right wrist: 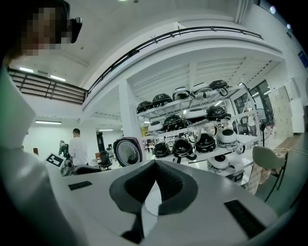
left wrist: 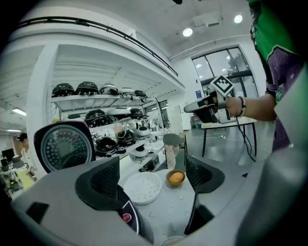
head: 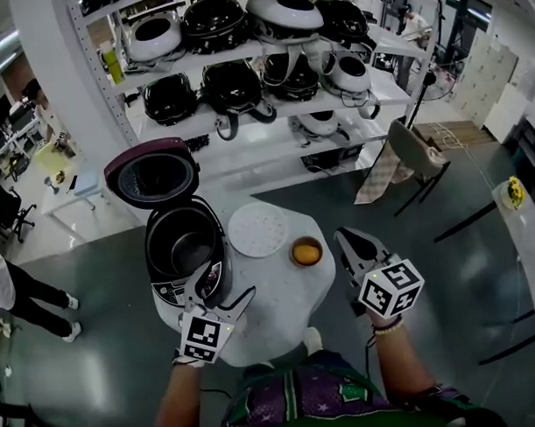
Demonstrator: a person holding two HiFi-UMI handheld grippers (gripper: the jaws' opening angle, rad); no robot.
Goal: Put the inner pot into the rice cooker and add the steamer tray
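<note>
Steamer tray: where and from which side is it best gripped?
Probably pinch the near rim of the steamer tray, coming from the person's side with the open left hand-held gripper: it lies flat, a shallow disc, with rice cooker left and bowl right.

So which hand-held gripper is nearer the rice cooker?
Left. The left hand-held gripper is open at the front of the rice cooker; the right hand-held gripper, shut, is beyond the bowl.
</note>
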